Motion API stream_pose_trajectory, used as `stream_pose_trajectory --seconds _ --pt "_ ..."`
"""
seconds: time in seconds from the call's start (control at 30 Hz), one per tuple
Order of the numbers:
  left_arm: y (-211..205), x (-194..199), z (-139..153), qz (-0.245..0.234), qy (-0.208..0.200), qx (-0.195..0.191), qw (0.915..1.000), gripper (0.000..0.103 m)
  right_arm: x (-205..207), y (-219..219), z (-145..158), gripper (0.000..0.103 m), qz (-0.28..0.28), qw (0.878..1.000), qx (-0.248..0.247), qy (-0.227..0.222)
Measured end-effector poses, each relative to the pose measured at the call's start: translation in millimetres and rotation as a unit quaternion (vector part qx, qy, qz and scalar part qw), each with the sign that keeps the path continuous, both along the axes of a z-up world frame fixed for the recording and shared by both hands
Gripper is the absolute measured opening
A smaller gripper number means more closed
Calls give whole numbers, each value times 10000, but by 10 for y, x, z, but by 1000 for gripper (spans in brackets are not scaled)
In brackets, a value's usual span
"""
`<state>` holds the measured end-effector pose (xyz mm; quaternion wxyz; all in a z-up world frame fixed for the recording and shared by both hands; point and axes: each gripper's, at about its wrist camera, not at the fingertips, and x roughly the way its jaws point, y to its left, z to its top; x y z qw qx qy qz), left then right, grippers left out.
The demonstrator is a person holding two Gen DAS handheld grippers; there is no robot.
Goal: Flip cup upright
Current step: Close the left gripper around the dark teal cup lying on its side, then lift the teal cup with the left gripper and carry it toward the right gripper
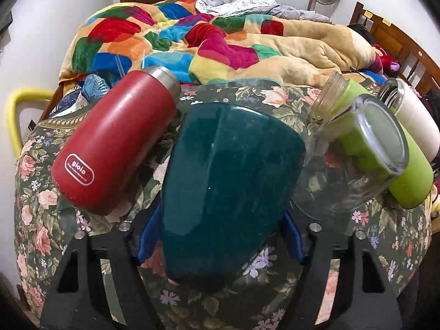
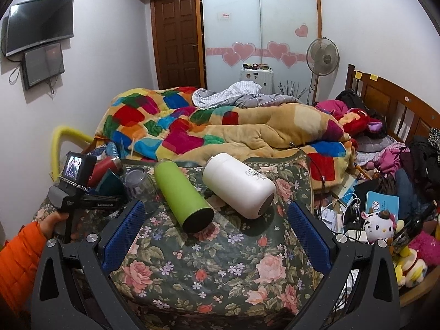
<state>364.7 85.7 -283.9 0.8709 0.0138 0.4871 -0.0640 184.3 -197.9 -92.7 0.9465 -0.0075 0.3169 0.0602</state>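
Gripping the teal cup [image 1: 228,189], left tongs [image 1: 220,236] hide behind it; right tongs [image 2: 217,236] gape.

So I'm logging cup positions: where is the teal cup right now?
In the left wrist view the teal cup sits centre frame between the left hand-held gripper's blue pads, with the red bottle to its left and the glass jar to its right.
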Motion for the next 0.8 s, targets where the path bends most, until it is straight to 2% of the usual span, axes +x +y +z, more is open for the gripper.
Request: stream_pose_trajectory --seconds 0.17,0.43,0.8 --pt "-5 -59 29 133 -116 124 9998 66 5 19 -30 103 7 10000 13 53" --pt "47 -440 232 325 -292 122 9990 65 -44 36 -60 103 79 9999 27 107" --pt "-171 -1094 557 114 -663 36 9977 65 -165 63 -124 103 185 9997 -55 161"
